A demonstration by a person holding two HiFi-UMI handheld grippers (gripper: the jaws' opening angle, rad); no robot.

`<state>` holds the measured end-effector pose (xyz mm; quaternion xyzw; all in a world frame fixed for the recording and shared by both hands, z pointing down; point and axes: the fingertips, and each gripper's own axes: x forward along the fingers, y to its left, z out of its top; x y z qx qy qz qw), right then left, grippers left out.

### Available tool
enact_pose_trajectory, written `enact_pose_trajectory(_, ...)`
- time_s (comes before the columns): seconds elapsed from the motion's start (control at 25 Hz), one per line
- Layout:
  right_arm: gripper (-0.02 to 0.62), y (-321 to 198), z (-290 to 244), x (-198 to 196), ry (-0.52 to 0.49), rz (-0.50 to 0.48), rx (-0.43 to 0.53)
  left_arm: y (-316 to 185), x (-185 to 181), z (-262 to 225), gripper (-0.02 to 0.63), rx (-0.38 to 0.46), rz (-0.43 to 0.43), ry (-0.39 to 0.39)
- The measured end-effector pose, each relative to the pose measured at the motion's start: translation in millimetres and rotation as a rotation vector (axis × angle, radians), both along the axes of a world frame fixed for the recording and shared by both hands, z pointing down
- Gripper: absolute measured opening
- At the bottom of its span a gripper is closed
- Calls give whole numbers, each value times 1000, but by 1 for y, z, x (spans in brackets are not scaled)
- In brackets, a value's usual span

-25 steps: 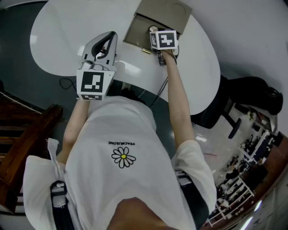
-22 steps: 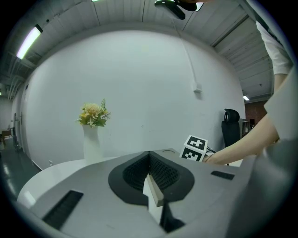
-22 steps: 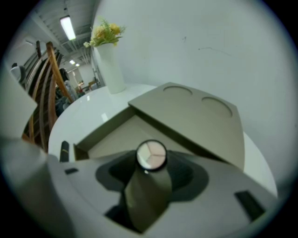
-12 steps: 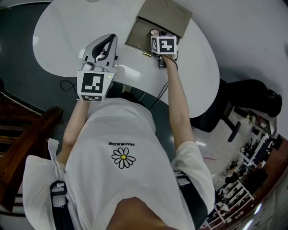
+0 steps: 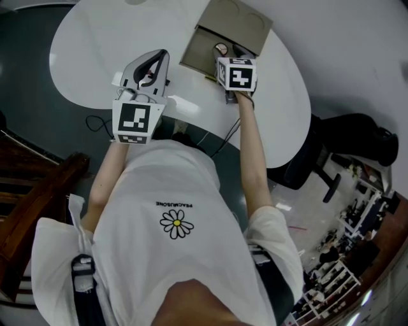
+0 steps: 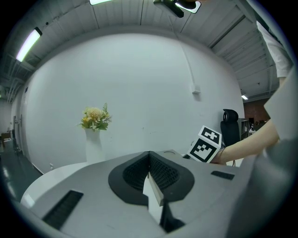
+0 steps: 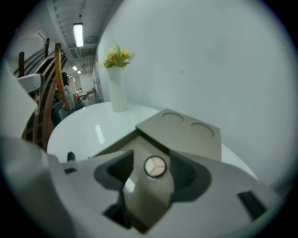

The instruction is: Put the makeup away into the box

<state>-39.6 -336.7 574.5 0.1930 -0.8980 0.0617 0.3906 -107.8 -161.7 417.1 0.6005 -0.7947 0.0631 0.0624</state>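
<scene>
**A:** Where is the makeup sitting?

**B:** The round makeup compact [image 7: 154, 166] is lying inside the open tan box [image 5: 199, 56], near the hinge of its raised lid [image 5: 239, 19]. The box is resting on the white round tabletop [image 5: 95, 51], toward 1 o'clock from the person in the head view.

**A:** What is the right claw doing?

**B:** The right claw [image 7: 152, 158] is hanging over the box and pointing down into it. Its jaws have just been opening and are standing wide apart. The compact is showing in the gap between them, but the pads are not pressing on it.

**A:** And the left claw?

**B:** The left claw [image 6: 150, 155] is hovering over the tabletop at about 9 o'clock from the box, well apart from it. It is pointing nearly level. Its jaws are pressing together at the tips, and nothing is sitting between them.

**A:** Is anything else showing?

**B:** A white vase of flowers [image 6: 93, 142] is standing on the far side of the tabletop, at 10 o'clock in the left gripper view. The person is wearing a white shirt [image 5: 172, 210] with a daisy print.
</scene>
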Motion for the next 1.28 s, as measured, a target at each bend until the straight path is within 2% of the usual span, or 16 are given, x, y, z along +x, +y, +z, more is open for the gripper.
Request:
enact_pose_trajectory(0.12, 234, 9, -24, 5, -50, 25, 62, 1, -1, -3, 20, 5, 3, -12)
enact_pose_trajectory(0.32, 56, 31, -58, 13, -162, 78, 124, 3, -3, -8, 20, 22, 12, -19)
enact_pose_trajectory(0.36, 47, 38, -64, 14, -186, 75, 126, 3, -2, -9, 20, 25, 12, -21)
enact_pose_trajectory(0.56, 31, 66, -86, 32, -295, 87, 168, 4, 0, -16, 21, 44, 20, -35)
enact_pose_trajectory(0.84, 29, 91, -92, 57, -361, 138, 141, 5, -7, -16, 20, 46, 9, -42)
enact_pose_trajectory(1.28, 29, 105, -82, 51, -338, 81, 107, 16, -18, -16, 20, 46, -22, -46)
